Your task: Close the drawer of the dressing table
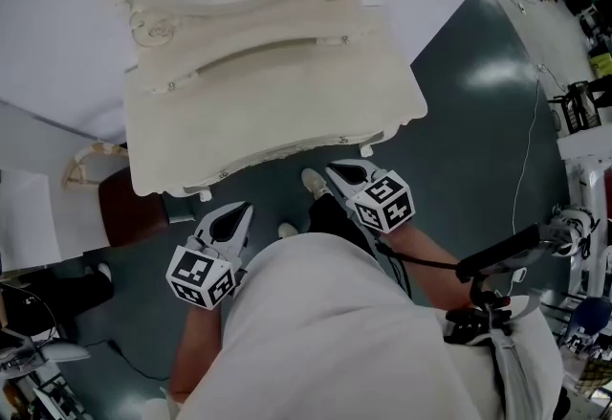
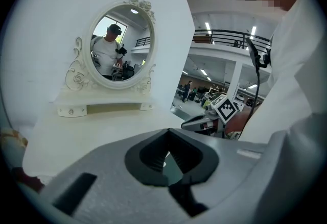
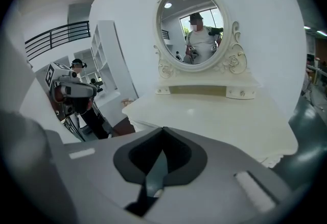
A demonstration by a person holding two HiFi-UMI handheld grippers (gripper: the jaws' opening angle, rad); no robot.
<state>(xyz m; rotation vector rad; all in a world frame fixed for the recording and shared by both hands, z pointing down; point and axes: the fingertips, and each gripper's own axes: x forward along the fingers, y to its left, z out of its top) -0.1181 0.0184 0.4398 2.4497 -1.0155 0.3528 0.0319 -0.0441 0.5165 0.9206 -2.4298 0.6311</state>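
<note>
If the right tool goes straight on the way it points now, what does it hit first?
Most likely the cream-white carved dressing table: the right tool, shut and empty, aims slightly downward at its near front edge. Whether it lands on the top or the front face, I cannot tell.

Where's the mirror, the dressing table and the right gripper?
mirror (image 3: 193,29): right gripper view, middle of the glass.
dressing table (image 1: 277,112): head view, bare top.
right gripper (image 1: 337,172): head view, tips of its shut jaws.
</note>
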